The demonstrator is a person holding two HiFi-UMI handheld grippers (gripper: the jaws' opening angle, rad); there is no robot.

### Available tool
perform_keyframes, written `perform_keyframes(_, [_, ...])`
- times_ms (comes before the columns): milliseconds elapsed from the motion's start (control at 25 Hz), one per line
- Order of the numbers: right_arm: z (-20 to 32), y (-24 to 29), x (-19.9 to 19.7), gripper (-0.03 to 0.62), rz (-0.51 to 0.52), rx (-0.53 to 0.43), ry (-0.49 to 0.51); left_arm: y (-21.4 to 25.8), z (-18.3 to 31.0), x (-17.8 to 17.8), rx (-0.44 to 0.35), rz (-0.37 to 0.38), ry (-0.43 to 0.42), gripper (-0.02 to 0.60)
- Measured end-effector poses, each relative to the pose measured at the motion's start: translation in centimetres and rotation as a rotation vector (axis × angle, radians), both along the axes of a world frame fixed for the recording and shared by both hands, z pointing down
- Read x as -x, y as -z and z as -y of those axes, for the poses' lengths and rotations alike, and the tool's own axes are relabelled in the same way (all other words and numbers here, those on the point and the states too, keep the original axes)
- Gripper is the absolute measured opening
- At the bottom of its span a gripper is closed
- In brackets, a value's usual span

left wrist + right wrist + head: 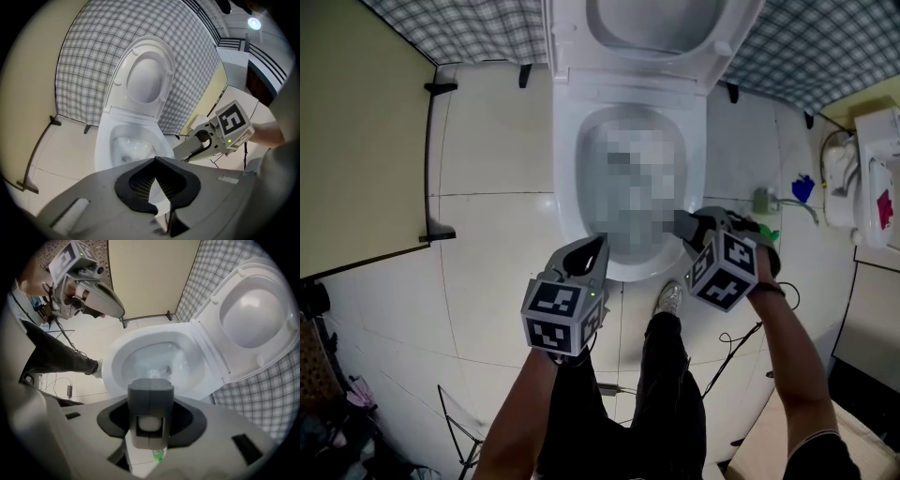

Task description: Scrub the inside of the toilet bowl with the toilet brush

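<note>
The white toilet (630, 98) stands with lid and seat raised; its bowl (154, 357) is open below me. My right gripper (682, 225) hangs over the bowl's right rim and points steeply down. In the right gripper view its jaws (151, 387) are shut on the white handle of the toilet brush (151, 423), which has a green part near the camera. A pale brush end (153, 373) shows inside the bowl past the fingertips. My left gripper (598, 248) hovers at the bowl's front rim, its jaws (154, 160) meeting at the tips with nothing in them.
The person's dark trouser leg and shoe (670, 298) stand just in front of the toilet. A beige partition (356, 141) closes the left side. Right of the toilet are a green object (762, 200), a blue object (803, 187) and white fittings (872, 178). Cables (741, 342) lie on the tiles.
</note>
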State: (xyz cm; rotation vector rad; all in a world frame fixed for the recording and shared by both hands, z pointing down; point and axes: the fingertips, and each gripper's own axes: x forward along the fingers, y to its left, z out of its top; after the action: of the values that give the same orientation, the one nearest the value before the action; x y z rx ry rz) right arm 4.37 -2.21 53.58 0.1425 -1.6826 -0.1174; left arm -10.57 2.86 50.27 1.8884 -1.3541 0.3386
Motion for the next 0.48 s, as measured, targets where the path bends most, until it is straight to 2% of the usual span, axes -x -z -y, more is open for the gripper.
perform_keyframes(120, [0.8,-2.8,0.8,0.195,-0.022,0.019,-0.028,-0.3,-0.3,0.5,0.008,0.005,0.003,0.009])
perform_keyframes(240, [1.9,-4.5,1.6,0.195,0.006,0.029,-0.096,-0.4,-0.4,1.0,0.011,0.009,0.009,0.008])
perform_keyframes(480, [3.2,-2.2,0.9,0.193,0.122,-0.055,-0.258,-0.9,-0.6,1.1,0.023,0.005,0.006,0.008])
